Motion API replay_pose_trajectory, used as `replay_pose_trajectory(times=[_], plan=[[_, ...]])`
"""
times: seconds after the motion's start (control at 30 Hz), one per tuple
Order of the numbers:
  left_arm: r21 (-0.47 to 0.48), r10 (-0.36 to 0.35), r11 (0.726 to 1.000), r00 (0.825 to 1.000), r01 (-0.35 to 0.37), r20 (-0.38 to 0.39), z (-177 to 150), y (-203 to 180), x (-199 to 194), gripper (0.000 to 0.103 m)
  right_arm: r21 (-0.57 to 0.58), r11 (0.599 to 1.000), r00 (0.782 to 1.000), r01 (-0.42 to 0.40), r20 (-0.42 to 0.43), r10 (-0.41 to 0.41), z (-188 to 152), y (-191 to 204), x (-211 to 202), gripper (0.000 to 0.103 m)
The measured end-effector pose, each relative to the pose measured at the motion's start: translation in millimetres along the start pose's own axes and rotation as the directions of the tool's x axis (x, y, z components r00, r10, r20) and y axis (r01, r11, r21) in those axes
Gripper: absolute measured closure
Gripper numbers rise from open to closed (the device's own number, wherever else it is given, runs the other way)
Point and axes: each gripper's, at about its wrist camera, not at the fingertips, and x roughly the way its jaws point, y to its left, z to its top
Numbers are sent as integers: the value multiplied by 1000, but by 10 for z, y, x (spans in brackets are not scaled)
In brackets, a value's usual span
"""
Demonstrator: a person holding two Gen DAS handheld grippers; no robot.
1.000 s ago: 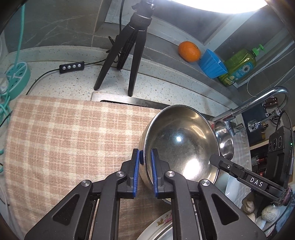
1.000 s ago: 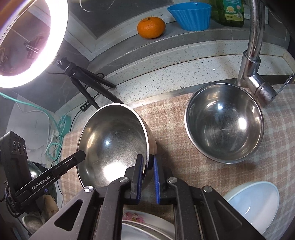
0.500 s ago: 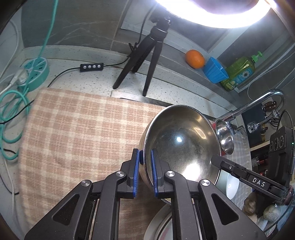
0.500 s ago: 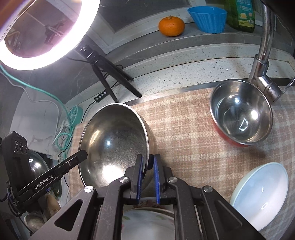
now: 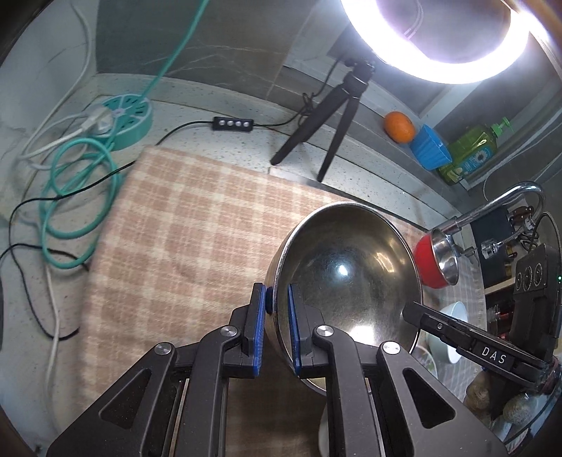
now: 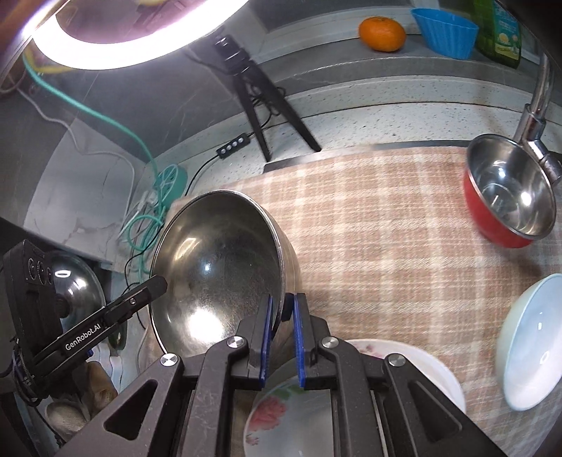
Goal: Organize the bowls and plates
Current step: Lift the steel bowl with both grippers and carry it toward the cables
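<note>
A large steel bowl (image 5: 347,277) is held in the air above the checked cloth (image 5: 182,225), tilted. My left gripper (image 5: 276,298) is shut on its left rim. My right gripper (image 6: 282,308) is shut on its right rim; the bowl (image 6: 217,270) fills the left of that view. A red steel-lined bowl (image 6: 509,197) sits on the cloth by the tap. A pale blue bowl (image 6: 527,348) lies at the right edge. A flowered white plate (image 6: 288,414) lies under my right gripper.
A ring light on a black tripod (image 5: 316,140) stands on the counter behind the cloth (image 6: 386,225). A teal cable reel (image 5: 123,119) and loose cords lie at the left. An orange (image 6: 382,34), a blue cup (image 6: 444,31) and a green soap bottle (image 5: 470,154) sit on the ledge. The tap (image 6: 537,119) rises at right.
Both grippers have lifted the steel bowl higher and moved it left; the table looks smaller and farther. The red bowl and the pale blue bowl have slid toward the right of the right wrist view.
</note>
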Motion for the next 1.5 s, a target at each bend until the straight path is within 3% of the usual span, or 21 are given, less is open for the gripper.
replay_pose_trajectory(times=[0.63, 1.13, 1.5], plan=[[-103, 78, 992, 997, -77, 8, -503, 616, -431, 92, -82, 994, 991, -77, -119, 67, -593, 598, 268, 91], [-155, 96, 983, 995, -95, -1, -727, 800, -542, 92, -89, 990, 979, -107, -185, 89, -899, 694, 392, 91], [-174, 100, 980, 995, -101, -15, -788, 881, -506, 92, -107, 989, 977, -107, -194, 85, -928, 725, 427, 91]])
